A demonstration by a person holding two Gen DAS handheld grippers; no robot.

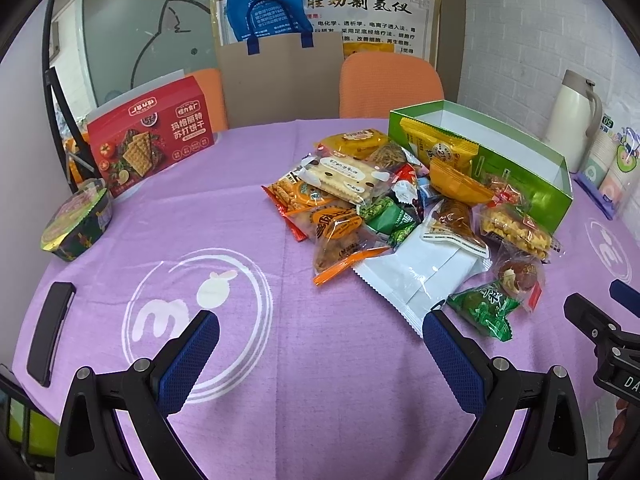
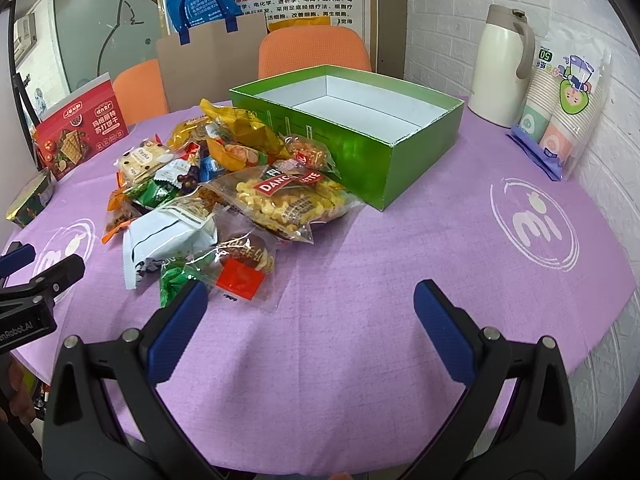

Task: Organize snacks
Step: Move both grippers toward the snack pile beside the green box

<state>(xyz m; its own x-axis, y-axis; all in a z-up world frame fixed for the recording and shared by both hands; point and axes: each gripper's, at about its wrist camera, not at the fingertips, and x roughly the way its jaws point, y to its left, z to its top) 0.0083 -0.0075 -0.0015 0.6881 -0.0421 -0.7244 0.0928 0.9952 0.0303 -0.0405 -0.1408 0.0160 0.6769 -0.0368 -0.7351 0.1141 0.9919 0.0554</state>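
A heap of wrapped snacks (image 1: pixel 400 216) (image 2: pixel 224 184) lies mid-table on the purple cloth. Behind it stands an open green box (image 2: pixel 360 148) (image 1: pixel 520 184) with a white, empty inside. Nearest me are a white packet (image 1: pixel 420 280), a green packet (image 1: pixel 486 312) and a clear packet with a red label (image 2: pixel 242 268). My left gripper (image 1: pixel 320 340) hovers open over bare cloth, its right pad beside the white packet. My right gripper (image 2: pixel 310 316) is open too, its left pad just in front of a green packet (image 2: pixel 174 280). Neither holds anything.
A red cracker box (image 1: pixel 150 140) and a round tub (image 1: pixel 78 220) sit at the left, a black phone (image 1: pixel 50 336) near the left edge. A cream thermos (image 2: pixel 500 64) and a pack of paper cups (image 2: pixel 564 108) stand at the right by the wall. Orange chairs (image 2: pixel 314 50) are behind.
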